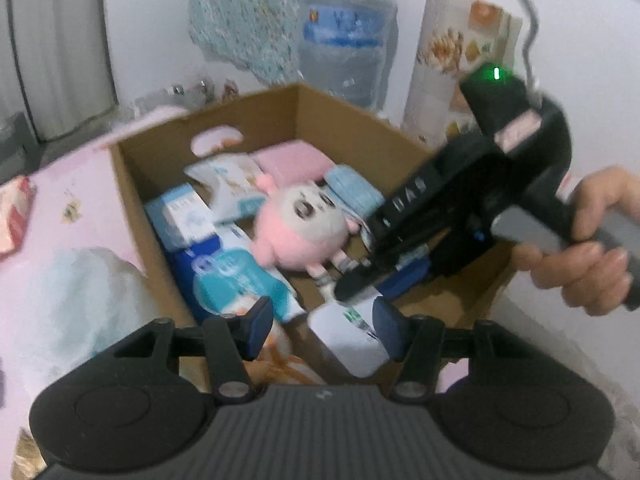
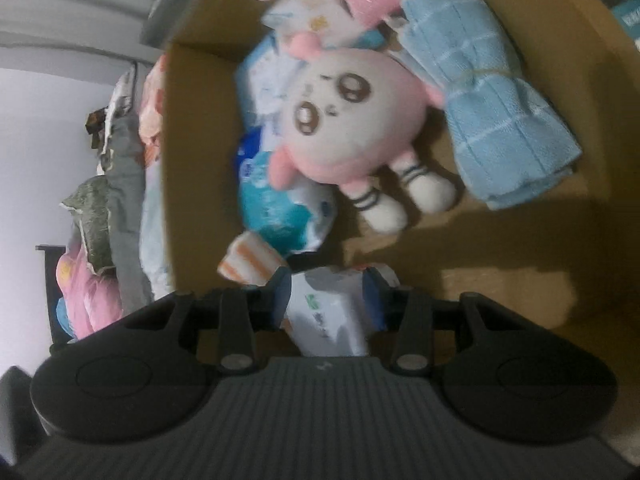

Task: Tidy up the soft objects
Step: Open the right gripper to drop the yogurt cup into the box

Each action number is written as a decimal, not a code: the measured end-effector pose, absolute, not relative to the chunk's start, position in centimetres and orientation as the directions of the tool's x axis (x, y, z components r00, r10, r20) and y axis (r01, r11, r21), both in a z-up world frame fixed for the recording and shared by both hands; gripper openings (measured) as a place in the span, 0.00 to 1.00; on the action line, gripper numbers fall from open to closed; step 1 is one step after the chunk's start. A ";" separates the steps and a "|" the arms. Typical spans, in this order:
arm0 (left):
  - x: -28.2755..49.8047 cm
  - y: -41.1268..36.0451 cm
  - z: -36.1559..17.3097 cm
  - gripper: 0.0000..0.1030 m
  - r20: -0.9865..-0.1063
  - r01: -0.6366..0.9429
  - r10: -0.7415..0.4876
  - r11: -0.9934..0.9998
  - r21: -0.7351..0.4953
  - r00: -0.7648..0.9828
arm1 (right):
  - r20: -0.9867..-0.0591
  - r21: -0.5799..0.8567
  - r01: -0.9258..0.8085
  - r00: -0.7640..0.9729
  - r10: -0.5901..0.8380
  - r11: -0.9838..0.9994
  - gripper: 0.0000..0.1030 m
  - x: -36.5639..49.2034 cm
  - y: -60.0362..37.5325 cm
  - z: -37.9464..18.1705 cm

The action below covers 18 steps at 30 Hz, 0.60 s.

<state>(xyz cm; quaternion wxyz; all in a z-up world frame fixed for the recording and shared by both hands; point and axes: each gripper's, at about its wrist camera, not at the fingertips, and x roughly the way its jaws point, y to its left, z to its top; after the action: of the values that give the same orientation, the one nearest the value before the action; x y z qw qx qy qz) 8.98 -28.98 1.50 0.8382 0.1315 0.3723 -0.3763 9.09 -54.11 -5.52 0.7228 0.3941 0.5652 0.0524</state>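
A plain white wall stands behind a pink-covered surface — a pale curtain hangs at left. A large water jug stands against the wall.

Plush toy lies in the box — folded towel just beside it.

Both views are evenly lit by soft indoor light, with the white wall bright but not blown out. Motion blur smears nearly everything; the plush toy and blue towel show soft edges. Fisheye bending curves the cardboard box walls and darkens the corners. In the right wrist view a broad dark shadow lies on the box floor. A green indicator light glares
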 end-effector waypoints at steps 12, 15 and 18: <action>11.0 -19.6 4.3 0.64 -0.652 0.556 -0.452 0.829 -0.055 0.610 | -0.780 0.624 0.344 0.337 0.528 0.702 0.37 10.1 -53.1 -6.8; 11.7 -16.4 3.6 0.64 -0.654 0.481 -0.407 0.874 -0.075 0.637 | -0.786 0.614 0.335 0.345 0.513 0.715 0.38 10.2 -52.6 -6.1; 11.6 -13.0 3.3 0.64 -0.653 0.403 -0.353 0.912 -0.079 0.671 | -0.794 0.593 0.313 0.380 0.474 0.742 0.41 10.0 -52.5 -4.1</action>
<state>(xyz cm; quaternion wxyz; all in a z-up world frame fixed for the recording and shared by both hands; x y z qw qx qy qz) 11.58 -13.00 3.28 0.9133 0.0360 0.3491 -0.2068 10.03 -52.46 -4.13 0.7508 0.3551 0.5543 0.0538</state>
